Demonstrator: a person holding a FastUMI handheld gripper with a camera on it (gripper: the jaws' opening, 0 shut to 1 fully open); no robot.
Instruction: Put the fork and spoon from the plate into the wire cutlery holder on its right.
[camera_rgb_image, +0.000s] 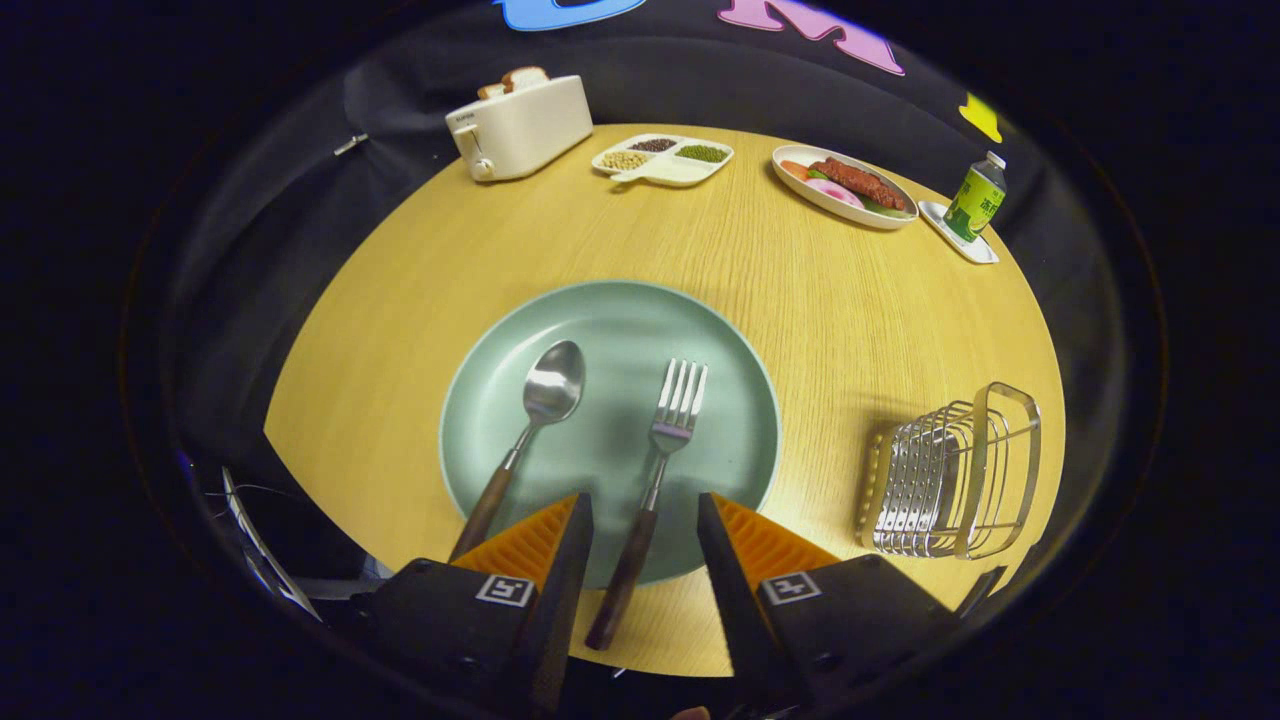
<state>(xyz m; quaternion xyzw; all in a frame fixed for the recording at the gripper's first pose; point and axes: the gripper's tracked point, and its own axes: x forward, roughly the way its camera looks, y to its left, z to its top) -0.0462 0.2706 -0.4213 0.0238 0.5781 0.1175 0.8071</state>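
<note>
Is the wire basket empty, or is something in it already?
Empty: the wire cutlery holder has nothing inside. The fork and spoon lie on the plate.

A cream toaster (520, 125) holding bread slices is standing at the round wooden tabletop's (820, 300) far left edge. A divided dish (662, 160) of beans and a plate of food (843, 186) are sitting along the far edge, with a green bottle (975, 198) standing on a small tray (958, 233) at the far right edge.

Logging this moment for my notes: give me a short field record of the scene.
gripper: gripper open, fork handle between its fingers, untouched
fork: fork on the plate, tines pointing away
spoon: spoon on the plate, left of fork
plate: plate on the table
holder: wire holder right of plate
progress: nothing moved yet
</note>
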